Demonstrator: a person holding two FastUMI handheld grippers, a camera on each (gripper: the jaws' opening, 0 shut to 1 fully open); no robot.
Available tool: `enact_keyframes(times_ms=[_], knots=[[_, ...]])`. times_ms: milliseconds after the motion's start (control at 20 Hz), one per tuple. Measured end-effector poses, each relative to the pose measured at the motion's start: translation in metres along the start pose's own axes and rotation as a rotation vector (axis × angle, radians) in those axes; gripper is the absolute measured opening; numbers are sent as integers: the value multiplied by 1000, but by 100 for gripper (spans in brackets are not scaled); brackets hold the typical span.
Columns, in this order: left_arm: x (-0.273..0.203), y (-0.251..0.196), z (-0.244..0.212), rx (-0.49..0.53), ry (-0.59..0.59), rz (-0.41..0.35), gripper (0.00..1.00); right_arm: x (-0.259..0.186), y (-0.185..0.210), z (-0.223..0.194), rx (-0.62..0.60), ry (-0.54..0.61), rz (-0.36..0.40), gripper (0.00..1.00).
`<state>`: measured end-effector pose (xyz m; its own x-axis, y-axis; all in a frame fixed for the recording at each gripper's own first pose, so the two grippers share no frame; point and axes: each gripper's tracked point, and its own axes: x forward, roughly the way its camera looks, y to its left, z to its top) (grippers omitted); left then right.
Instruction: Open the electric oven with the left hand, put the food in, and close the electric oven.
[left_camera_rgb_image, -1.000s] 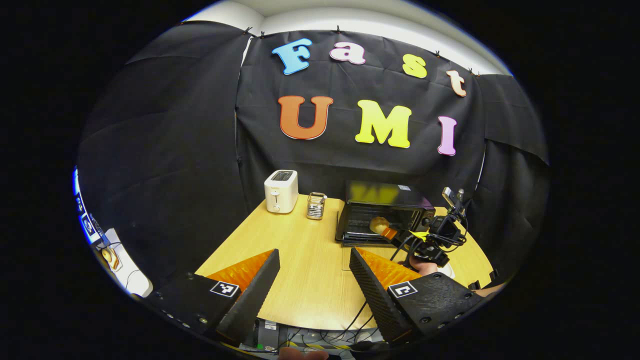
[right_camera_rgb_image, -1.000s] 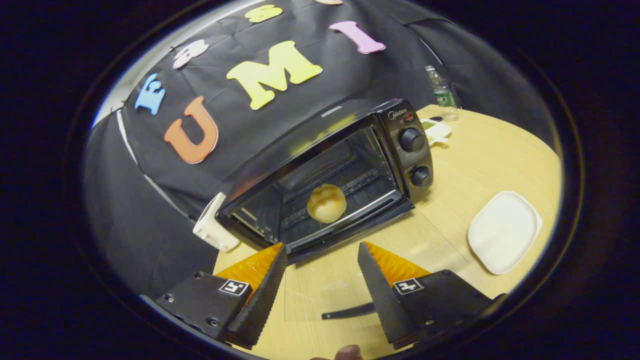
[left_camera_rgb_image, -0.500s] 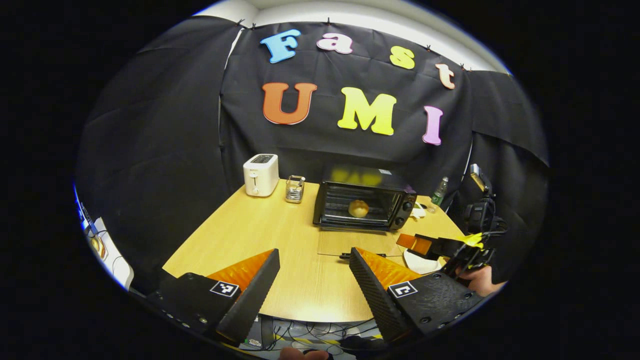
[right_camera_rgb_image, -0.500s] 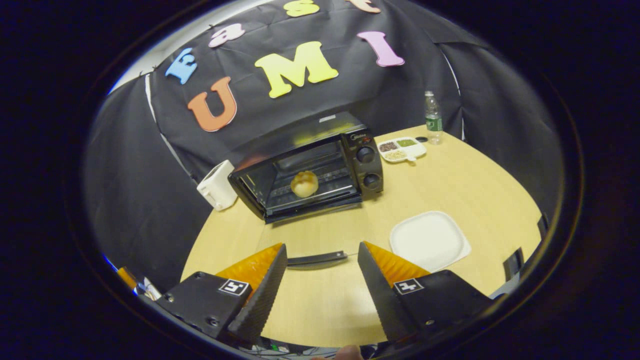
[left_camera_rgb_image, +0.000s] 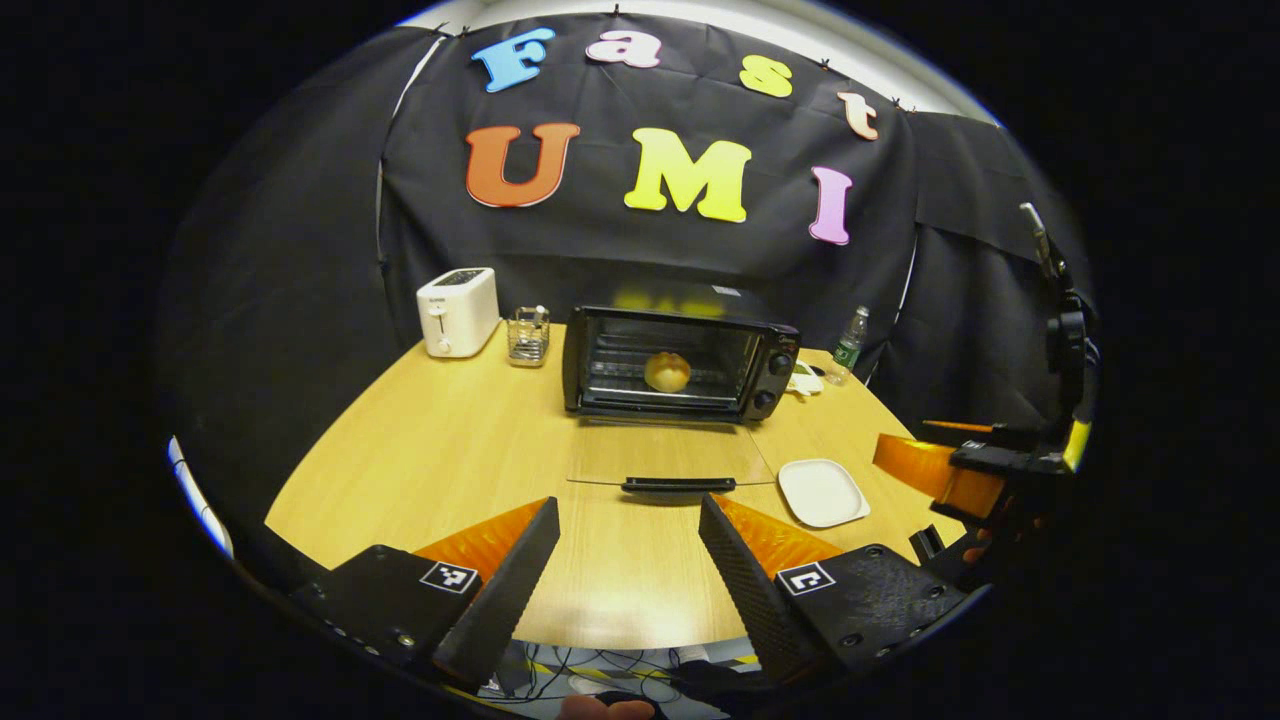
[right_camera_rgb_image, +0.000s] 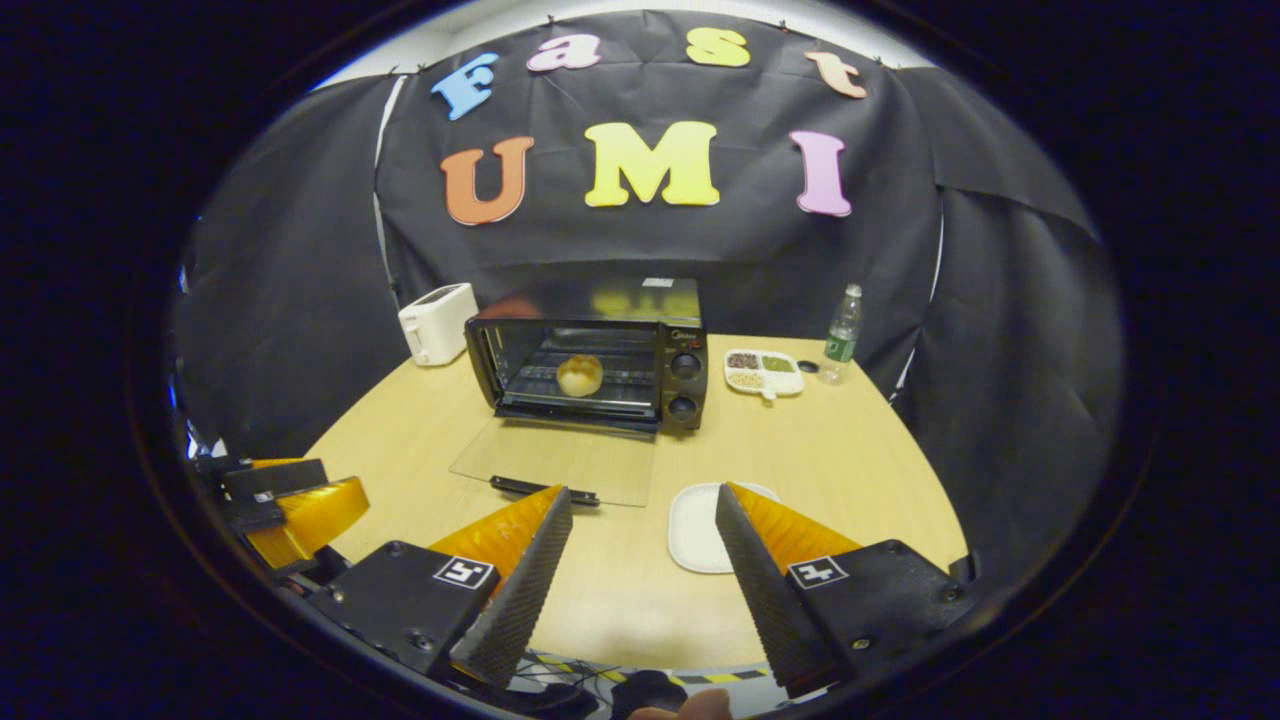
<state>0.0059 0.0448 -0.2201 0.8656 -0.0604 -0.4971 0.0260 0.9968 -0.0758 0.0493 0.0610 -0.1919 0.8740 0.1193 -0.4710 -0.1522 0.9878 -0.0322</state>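
The black electric oven (left_camera_rgb_image: 775, 372) stands at the back of the wooden table with its glass door (left_camera_rgb_image: 665, 452) folded down flat, the handle (left_camera_rgb_image: 678, 485) nearest me. A round bun (left_camera_rgb_image: 667, 372) rests on the rack inside. My left gripper (left_camera_rgb_image: 628, 505) hovers open over the table's near edge, well short of the door handle. In the right gripper view the oven (right_camera_rgb_image: 685, 375), the bun (right_camera_rgb_image: 579, 375) and the lowered door (right_camera_rgb_image: 555, 458) lie ahead. My right gripper (right_camera_rgb_image: 643, 495) is open and holds nothing, with the left gripper (right_camera_rgb_image: 300, 505) to its left.
A white plate (right_camera_rgb_image: 695, 525) lies bare just right of the door. A white toaster (left_camera_rgb_image: 457, 312) and a glass holder (left_camera_rgb_image: 527, 336) stand left of the oven. A divided dish (right_camera_rgb_image: 763, 372) and a bottle (right_camera_rgb_image: 842, 335) are at its right.
Both grippers have drawn back from the oven toward the near table edge. The bun stays on the rack, and the door stays down.
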Motion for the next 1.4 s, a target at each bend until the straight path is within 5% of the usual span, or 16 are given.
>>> enact_keyframes(times_ms=[300, 700, 1400], knots=[[70, -32, -41, -5, 92, -59, 93, -11, -30, 6, -7, 19, -17, 100], [149, -35, -86, 29, 209, -26, 93, -18, -72, -18, -5, 90, -72, 100], [190, -32, -93, 35, 245, 26, 93, -17, -100, 2, -31, 56, -99, 100]])
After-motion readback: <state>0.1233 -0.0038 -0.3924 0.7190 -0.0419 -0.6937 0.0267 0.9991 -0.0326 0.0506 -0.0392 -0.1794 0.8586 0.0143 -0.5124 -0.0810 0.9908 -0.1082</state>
